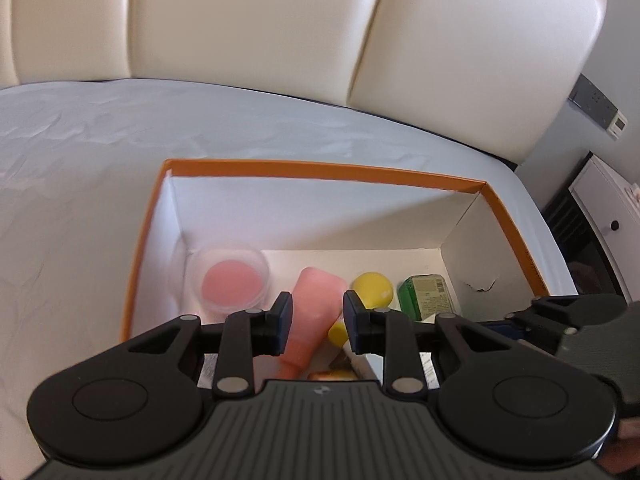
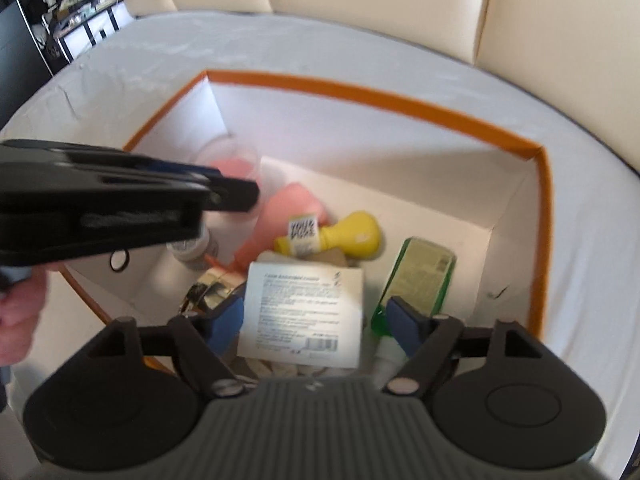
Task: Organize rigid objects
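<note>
An orange-rimmed white box [image 1: 320,170] [image 2: 400,98] stands on the bed. Inside lie a clear jar with pink contents [image 1: 232,280], a pink tube [image 1: 316,320] [image 2: 276,208], a yellow bottle [image 1: 372,288] [image 2: 344,234] and a green bottle [image 1: 426,294] [image 2: 420,276]. My left gripper [image 1: 316,320] is open and empty above the pink tube; it also shows side-on in the right wrist view [image 2: 236,196]. My right gripper [image 2: 316,320] is open, its jaws either side of a white printed carton [image 2: 304,300] lying in the box.
The box sits on a pale blue sheet [image 1: 80,160] below a cream padded headboard [image 1: 260,20]. A small grey jar [image 2: 192,248] and a gold-foil item [image 2: 212,288] lie at the box's near left. A cabinet [image 1: 600,208] stands beside the bed.
</note>
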`<state>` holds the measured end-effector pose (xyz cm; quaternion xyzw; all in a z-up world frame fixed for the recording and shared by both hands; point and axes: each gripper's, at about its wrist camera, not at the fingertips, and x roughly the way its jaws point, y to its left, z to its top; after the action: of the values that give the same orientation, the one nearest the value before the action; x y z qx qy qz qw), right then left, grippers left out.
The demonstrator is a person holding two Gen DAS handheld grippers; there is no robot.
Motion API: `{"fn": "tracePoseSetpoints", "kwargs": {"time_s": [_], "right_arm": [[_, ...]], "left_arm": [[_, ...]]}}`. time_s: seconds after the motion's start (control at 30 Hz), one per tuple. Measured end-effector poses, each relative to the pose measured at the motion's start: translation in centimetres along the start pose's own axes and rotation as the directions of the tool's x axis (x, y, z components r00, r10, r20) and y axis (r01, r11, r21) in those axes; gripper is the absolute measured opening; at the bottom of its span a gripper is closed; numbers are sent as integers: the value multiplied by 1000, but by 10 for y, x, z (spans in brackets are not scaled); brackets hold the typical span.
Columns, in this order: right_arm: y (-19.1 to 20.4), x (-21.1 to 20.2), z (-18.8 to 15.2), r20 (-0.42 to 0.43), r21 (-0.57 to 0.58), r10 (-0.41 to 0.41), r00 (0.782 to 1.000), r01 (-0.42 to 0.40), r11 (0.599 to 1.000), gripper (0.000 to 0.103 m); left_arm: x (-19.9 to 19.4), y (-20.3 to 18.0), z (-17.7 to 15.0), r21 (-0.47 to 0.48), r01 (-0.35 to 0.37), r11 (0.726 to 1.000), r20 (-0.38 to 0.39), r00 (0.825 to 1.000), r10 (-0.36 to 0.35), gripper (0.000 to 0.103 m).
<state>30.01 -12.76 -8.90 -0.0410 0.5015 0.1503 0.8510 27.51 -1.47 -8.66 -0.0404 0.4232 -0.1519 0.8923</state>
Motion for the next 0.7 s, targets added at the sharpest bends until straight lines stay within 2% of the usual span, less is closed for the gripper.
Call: {"fn": "tracePoseSetpoints", "kwargs": {"time_s": [0.23,0.3,0.33,0.47,0.7], "right_arm": [[5,14,4,-41,58,19,999,-17,998,77],[8,15,1,-48,49,2,999,0,999,77],[10,15,-1,-50,38,-17,999,19,999,72],[5,8,-4,-57,70,-10,998,14,997,71],[-12,-8,-7,-67,71,-75,995,80,994,71]], "left_arm": [[-2,6,-16,-26,0,1000,-17,1000,-1,32],[-1,7,-17,-28,0,1000,-20,1000,0,32],[0,7,-17,-25,-2,1000,-21,1000,2,32],[-2,6,-20,-9,-6,1000,-14,1000,5,32],[-4,3,-21,1,9,1000,-13,1000,-9,32]]}}
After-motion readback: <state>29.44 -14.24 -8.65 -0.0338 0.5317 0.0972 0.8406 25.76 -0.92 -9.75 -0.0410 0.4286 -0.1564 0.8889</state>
